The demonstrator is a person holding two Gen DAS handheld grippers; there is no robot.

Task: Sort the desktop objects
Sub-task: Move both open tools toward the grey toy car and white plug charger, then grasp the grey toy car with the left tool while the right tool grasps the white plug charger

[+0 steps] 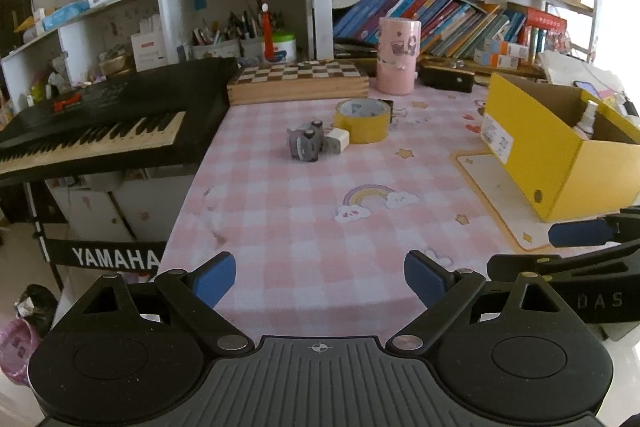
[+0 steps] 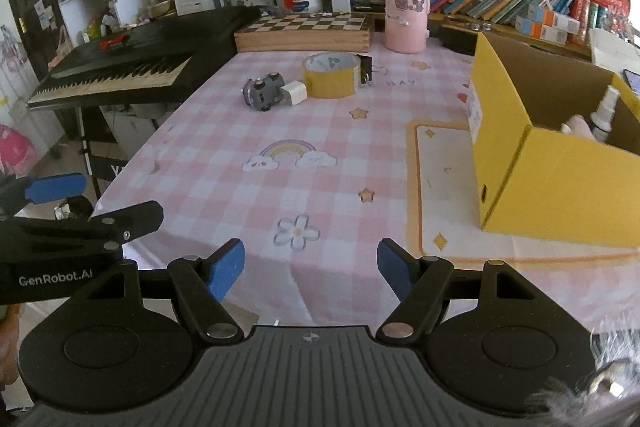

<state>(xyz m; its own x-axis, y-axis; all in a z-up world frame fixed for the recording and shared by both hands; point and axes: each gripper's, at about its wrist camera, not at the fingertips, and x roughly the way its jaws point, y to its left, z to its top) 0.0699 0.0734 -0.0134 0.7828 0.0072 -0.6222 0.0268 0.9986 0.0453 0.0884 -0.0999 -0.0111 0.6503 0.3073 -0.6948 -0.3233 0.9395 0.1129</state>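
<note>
While both grippers hover over the near edge of the pink checked table (image 1: 280,219), nothing is held — the left gripper (image 1: 320,279) stands spread wide, the right gripper (image 2: 310,269) spread and empty. A grey toy car (image 1: 306,145), white charger (image 1: 338,140) and yellow tape roll (image 1: 362,121) cluster at the far middle; the yellow box (image 2: 560,183) waits right. Best to approach the car squarely, clear of its touching neighbours — the box's contents are mostly hidden.
</note>
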